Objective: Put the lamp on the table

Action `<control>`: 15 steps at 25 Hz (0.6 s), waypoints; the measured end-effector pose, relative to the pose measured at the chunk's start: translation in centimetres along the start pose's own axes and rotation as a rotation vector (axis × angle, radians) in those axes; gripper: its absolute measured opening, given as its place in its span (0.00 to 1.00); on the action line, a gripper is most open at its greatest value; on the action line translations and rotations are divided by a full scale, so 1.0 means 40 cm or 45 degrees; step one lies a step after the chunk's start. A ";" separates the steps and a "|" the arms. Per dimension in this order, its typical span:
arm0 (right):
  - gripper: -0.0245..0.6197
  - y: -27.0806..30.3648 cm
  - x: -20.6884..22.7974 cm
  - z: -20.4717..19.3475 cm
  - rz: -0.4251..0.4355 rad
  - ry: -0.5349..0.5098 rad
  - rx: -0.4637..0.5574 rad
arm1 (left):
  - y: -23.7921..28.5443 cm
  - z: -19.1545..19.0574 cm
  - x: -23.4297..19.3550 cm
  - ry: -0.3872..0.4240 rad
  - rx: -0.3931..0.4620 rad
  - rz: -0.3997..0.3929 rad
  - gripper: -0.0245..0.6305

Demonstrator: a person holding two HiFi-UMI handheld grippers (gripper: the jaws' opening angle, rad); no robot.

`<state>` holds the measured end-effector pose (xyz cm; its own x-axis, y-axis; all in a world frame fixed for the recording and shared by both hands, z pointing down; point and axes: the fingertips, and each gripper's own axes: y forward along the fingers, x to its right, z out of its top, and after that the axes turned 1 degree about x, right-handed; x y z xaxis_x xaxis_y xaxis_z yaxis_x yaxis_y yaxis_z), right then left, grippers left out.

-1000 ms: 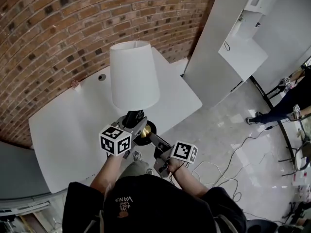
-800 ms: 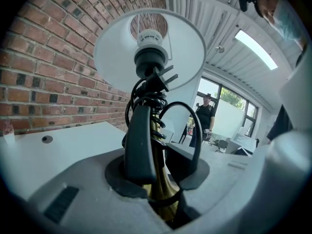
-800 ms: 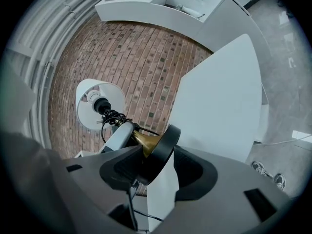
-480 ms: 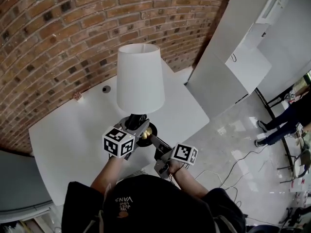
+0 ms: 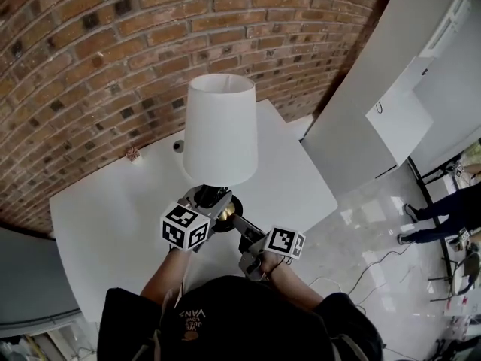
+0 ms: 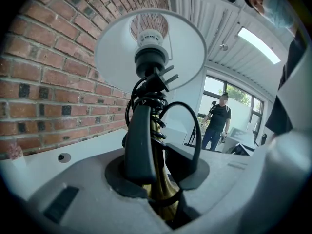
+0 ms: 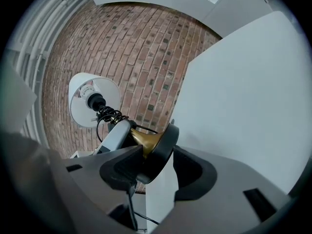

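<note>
The lamp has a white shade [image 5: 220, 130], a brass stem [image 6: 159, 191] wound with black cord [image 6: 140, 106], and a round black base [image 7: 164, 147]. It stands upright over the white table [image 5: 105, 216], and I cannot tell whether the base touches the top. My left gripper [image 5: 211, 201] is shut on the stem just above the base. My right gripper [image 5: 238, 225] is shut on the rim of the base from the right. In the left gripper view the plug [image 6: 163, 77] sticks out under the shade [image 6: 112, 57].
A brick wall [image 5: 113, 43] runs behind the table. The tabletop has a round cable hole [image 5: 178, 146] and a small object [image 5: 132, 154] near the wall. White cabinets [image 5: 376, 104] stand to the right. A person [image 5: 443, 216] and loose cables [image 5: 353, 292] are on the floor.
Both grippers have carried the lamp farther in over the table, toward the wall. The grips on the stem and base are unchanged.
</note>
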<state>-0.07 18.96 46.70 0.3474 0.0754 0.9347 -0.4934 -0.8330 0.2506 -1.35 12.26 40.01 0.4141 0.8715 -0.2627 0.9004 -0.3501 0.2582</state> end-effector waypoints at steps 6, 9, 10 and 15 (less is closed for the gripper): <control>0.34 0.036 0.019 0.048 0.003 -0.021 -0.089 | 0.036 0.007 -0.045 -0.035 0.026 0.081 0.22; 0.34 0.049 0.030 0.092 0.008 -0.046 -0.147 | 0.070 0.019 -0.061 -0.051 0.044 0.134 0.22; 0.34 0.052 0.032 0.109 0.011 -0.058 -0.167 | 0.081 0.026 -0.066 -0.054 0.052 0.152 0.22; 0.34 0.079 0.035 0.200 0.041 -0.120 -0.257 | 0.140 0.070 -0.096 -0.054 0.107 0.248 0.22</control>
<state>5.22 12.05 46.81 0.3971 -0.0087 0.9177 -0.6515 -0.7069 0.2752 2.48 5.98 39.87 0.5849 0.7700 -0.2548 0.8101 -0.5391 0.2302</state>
